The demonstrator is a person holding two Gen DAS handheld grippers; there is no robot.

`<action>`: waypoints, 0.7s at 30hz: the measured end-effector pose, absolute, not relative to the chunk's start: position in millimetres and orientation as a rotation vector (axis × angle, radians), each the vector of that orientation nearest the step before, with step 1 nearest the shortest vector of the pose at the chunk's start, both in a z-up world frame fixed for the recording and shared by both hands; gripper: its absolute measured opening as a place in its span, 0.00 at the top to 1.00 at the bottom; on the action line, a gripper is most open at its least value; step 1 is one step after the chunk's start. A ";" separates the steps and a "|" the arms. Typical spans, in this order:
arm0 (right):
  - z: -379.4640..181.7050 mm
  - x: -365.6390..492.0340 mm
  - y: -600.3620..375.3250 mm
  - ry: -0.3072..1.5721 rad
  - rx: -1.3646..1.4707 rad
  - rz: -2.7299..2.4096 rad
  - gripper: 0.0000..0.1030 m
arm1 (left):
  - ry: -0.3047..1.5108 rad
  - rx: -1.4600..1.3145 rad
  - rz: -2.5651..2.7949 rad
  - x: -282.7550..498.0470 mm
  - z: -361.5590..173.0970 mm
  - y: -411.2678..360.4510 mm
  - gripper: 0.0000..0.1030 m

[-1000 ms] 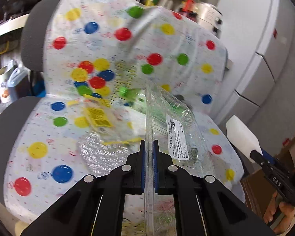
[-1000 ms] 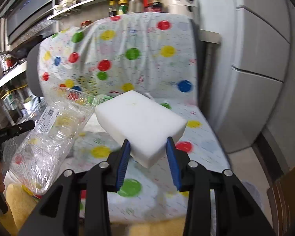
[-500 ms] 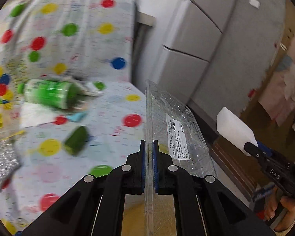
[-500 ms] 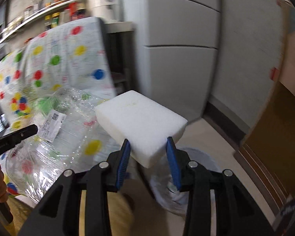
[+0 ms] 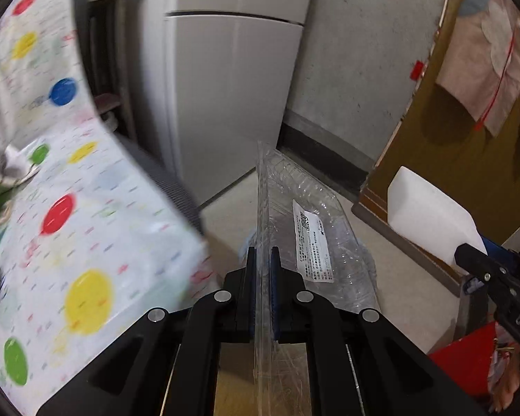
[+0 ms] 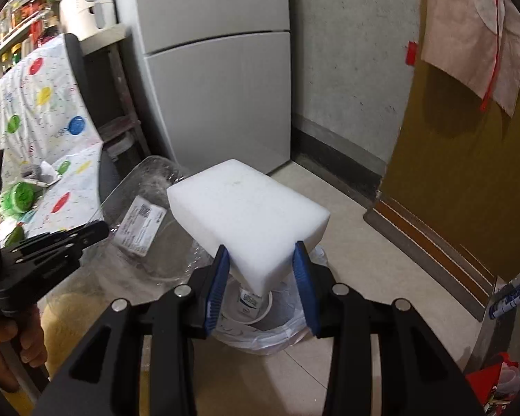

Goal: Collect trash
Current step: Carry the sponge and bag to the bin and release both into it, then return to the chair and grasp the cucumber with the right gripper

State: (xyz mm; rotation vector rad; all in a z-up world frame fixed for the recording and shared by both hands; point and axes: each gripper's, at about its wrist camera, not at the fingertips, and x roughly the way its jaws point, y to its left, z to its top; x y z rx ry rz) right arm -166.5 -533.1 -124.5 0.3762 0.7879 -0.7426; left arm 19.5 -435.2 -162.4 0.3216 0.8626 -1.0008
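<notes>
The left gripper (image 5: 262,260), black with blue pads, was clamped tight on the thin flat rim of a clear, crinkled plastic clamshell container (image 5: 315,215), its jaws nearly together with only the sheet of plastic between them. The container was ribbed and glossy, and bore a white rectangular printed label (image 5: 312,242) with a small square code at its top. In the right wrist view the same container (image 6: 145,201) bulged out rounded and transparent, hanging above the pale tiled floor (image 6: 381,270) beside the white block.

The right gripper (image 6: 261,270) gripped a white rectangular foam block (image 6: 249,208), matte and fine-grained with soft, slightly rounded edges; the blue ribbed pads pressed on its two near sides. The block sat tilted, its broad face up, directly above a round bin lined with a thin, wrinkled white plastic bag (image 6: 294,332). Inside the bin lay a white paper cup (image 6: 253,305).

To the left stood a chair draped in a white cloth with coloured polka dots (image 5: 86,225), on which a green cylindrical bottle (image 6: 22,196) lay. A smooth grey two-door refrigerator (image 6: 218,86) stood against the rough concrete wall (image 6: 346,69).
</notes>
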 end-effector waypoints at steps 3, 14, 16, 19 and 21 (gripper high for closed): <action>-136.2 -156.1 -553.0 0.805 0.411 -0.758 0.59 | 0.912 0.332 -1.020 22.5 -172.1 -456.0 0.84; -158.9 -148.8 -560.8 0.862 0.457 -0.723 0.42 | 0.890 0.250 -1.005 45.1 -155.5 -426.1 0.49; -151.0 -150.2 -555.7 0.848 0.450 -0.722 0.42 | 0.882 0.235 -0.978 50.0 -147.3 -411.3 0.49; -133.3 -150.8 -542.8 0.813 0.423 -0.710 0.42 | 0.854 0.216 -0.939 56.1 -133.1 -381.4 0.49; -119.1 -148.0 -531.9 0.786 0.398 -0.695 0.42 | 0.834 0.222 -0.900 61.5 -125.5 -361.0 0.49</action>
